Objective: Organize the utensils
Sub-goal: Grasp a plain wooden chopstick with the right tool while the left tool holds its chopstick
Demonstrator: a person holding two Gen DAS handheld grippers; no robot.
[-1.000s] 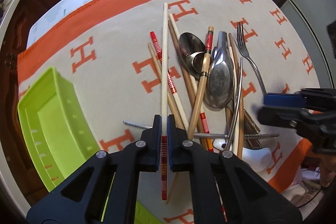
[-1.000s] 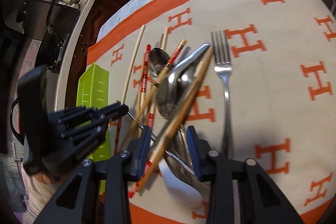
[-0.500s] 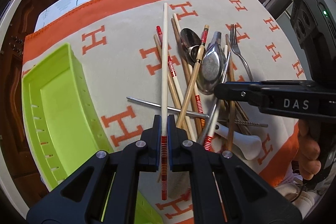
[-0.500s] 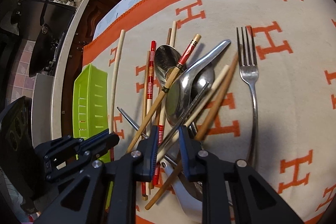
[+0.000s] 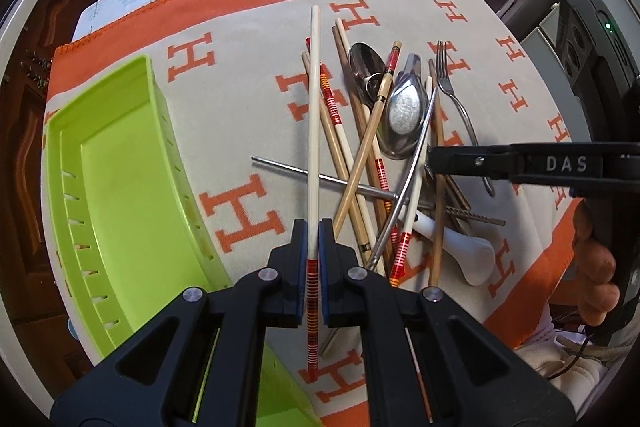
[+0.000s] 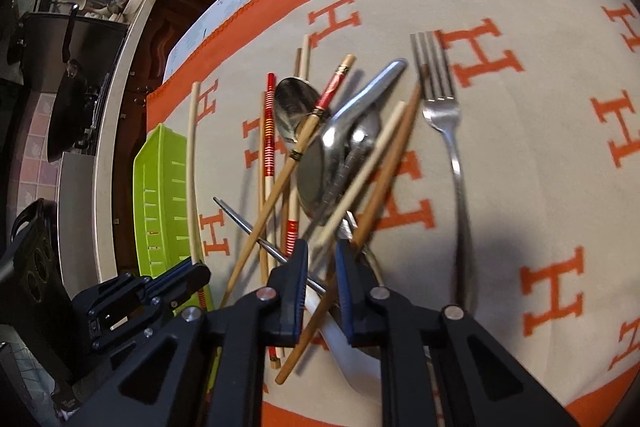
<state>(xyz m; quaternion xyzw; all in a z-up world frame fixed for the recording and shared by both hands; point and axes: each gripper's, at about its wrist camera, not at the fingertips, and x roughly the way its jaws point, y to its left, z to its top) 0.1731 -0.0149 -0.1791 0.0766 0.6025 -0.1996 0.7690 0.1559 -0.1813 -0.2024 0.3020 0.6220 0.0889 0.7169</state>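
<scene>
Left gripper (image 5: 313, 241) fingers clamped on pale chopstick (image 5: 314, 115), pointing away; green tray (image 5: 120, 195) just left. Right gripper (image 6: 321, 259) part open over pile, holding nothing.

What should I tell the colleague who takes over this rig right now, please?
Left gripper: shut on a cream chopstick with a red-striped end, lifted over the cloth.
Right gripper: open, jaws down around a brown chopstick in the pile, not yet closed.
Green tray: on the left, nothing seen inside it.
Pile beside it: more chopsticks, a large metal spoon, a white ceramic spoon; a fork at its right edge.
Done: nothing sorted yet.
Left: place the held chopstick in the tray, then the rest.
</scene>
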